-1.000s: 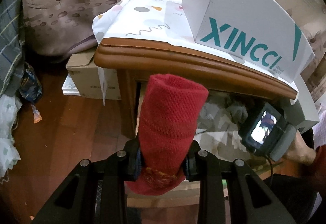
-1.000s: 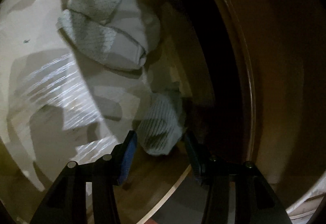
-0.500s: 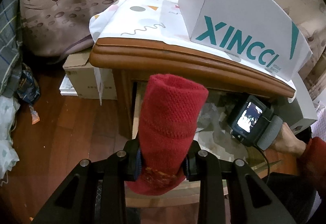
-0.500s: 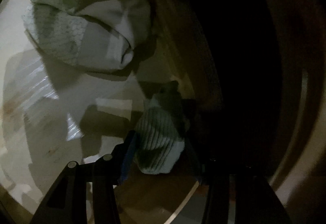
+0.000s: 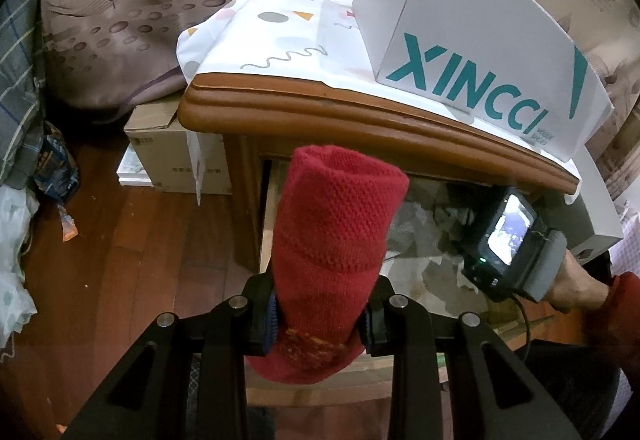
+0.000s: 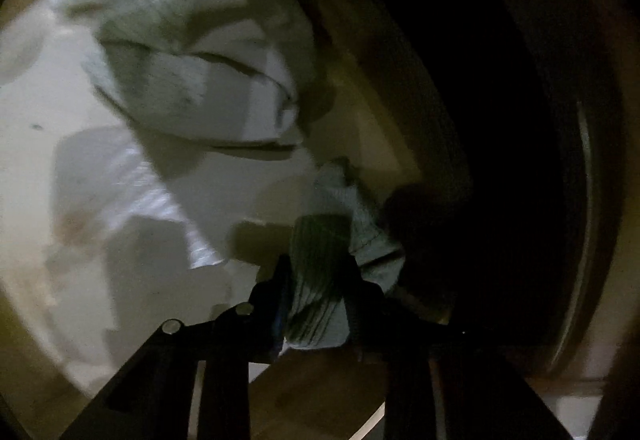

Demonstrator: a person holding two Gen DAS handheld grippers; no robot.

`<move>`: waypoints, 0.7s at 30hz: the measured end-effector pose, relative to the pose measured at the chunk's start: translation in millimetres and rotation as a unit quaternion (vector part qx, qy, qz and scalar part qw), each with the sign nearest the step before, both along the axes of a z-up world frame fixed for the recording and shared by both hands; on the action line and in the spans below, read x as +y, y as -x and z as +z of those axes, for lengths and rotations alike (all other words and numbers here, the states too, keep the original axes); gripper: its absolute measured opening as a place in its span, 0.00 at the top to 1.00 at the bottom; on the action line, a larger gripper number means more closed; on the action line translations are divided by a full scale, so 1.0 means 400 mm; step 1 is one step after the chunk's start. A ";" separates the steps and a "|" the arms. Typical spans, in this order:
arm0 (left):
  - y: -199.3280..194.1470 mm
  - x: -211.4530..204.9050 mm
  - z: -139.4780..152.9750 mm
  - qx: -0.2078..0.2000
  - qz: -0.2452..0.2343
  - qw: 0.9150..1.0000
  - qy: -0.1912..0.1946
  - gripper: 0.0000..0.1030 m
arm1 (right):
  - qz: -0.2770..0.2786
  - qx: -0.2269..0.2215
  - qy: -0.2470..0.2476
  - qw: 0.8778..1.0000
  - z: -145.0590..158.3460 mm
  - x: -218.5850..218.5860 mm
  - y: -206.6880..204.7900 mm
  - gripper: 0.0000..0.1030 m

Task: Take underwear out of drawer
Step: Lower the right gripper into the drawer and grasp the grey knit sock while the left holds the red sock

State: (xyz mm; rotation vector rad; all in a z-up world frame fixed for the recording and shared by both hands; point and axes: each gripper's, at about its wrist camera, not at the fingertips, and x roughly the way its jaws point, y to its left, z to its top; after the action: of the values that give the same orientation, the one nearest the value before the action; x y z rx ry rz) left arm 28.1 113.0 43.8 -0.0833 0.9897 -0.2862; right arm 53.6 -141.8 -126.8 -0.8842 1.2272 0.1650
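My left gripper is shut on a rolled red knit garment, held upright in front of the open drawer of a wooden cabinet. The right gripper's body and screen reach into that drawer. In the right wrist view, my right gripper has just closed its jaws on a small pale ribbed garment at the dim right side of the drawer. A larger folded white and grey garment lies further back on the drawer's pale liner.
A white XINCCI box stands on a patterned cloth atop the cabinet. A cardboard box sits on the wooden floor to the left. A hand in a red sleeve is at right.
The right gripper moved in over the small ribbed garment and closed on it. The left gripper kept still with the red garment.
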 end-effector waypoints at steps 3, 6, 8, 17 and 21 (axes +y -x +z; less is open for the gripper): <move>0.002 0.004 0.001 -0.002 0.000 1.000 0.001 0.73 | 0.005 0.034 -0.040 0.999 0.024 0.012 0.023 0.77; 0.001 0.007 0.001 0.000 0.002 1.000 0.002 0.73 | 0.012 0.074 -0.094 0.993 0.051 0.029 0.051 0.77; 0.000 0.007 -0.001 0.002 0.001 1.000 0.003 0.73 | 0.007 0.093 -0.114 0.989 0.060 0.029 0.054 0.76; -0.005 0.008 -0.002 0.003 0.005 1.000 0.003 0.73 | 0.010 0.072 -0.130 0.989 0.105 0.039 0.070 0.40; -0.005 0.007 -0.003 0.003 0.004 1.000 0.005 0.73 | 0.015 0.078 -0.118 0.990 0.076 0.061 0.058 0.38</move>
State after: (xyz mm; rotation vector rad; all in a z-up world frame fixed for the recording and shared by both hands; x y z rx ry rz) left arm 30.1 115.7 42.6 -0.0960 0.9941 -0.2839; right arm 30.4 -117.4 -96.4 -0.6934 1.3082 0.4013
